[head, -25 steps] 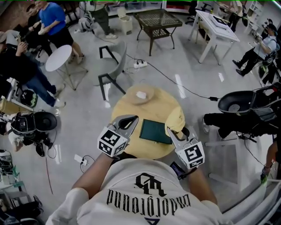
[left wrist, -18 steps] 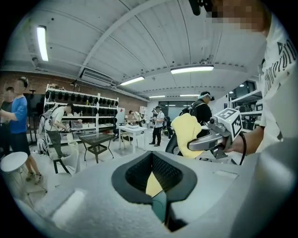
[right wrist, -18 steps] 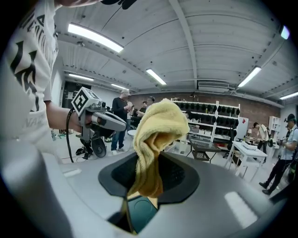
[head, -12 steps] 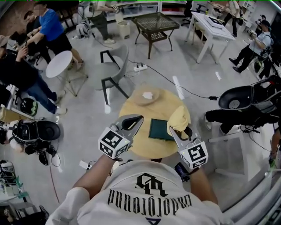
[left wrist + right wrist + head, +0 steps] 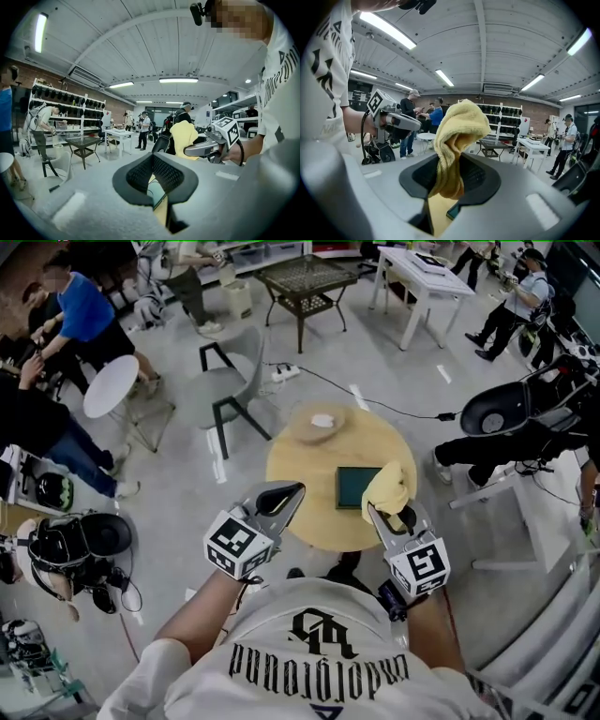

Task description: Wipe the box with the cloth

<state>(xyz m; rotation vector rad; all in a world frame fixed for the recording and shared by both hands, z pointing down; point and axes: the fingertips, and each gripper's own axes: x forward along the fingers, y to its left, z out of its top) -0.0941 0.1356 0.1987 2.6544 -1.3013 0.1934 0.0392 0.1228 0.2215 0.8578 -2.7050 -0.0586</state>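
A dark green box (image 5: 357, 487) lies flat on the round wooden table (image 5: 300, 479), toward its right side. My right gripper (image 5: 380, 517) is shut on a yellow cloth (image 5: 389, 488), which hangs bunched above the box's right edge. In the right gripper view the cloth (image 5: 457, 140) stands up out of the shut jaws (image 5: 450, 180), and a sliver of the box (image 5: 452, 211) shows below. My left gripper (image 5: 278, 495) is shut and empty, held off the table's near-left edge. The left gripper view shows its jaws (image 5: 154, 176) shut, with the cloth (image 5: 183, 136) and the right gripper (image 5: 206, 147) beyond.
A shallow wooden dish (image 5: 322, 421) with a white lump sits at the table's far side. A grey chair (image 5: 234, 381) and a cable (image 5: 375, 404) lie beyond. A black chair (image 5: 511, 413) is at the right, a white side table (image 5: 111, 385) and people at the left.
Both grippers have risen and drawn back from the table, which now lies farther ahead. The cloth stays in the right gripper and now hangs by the box's right edge.
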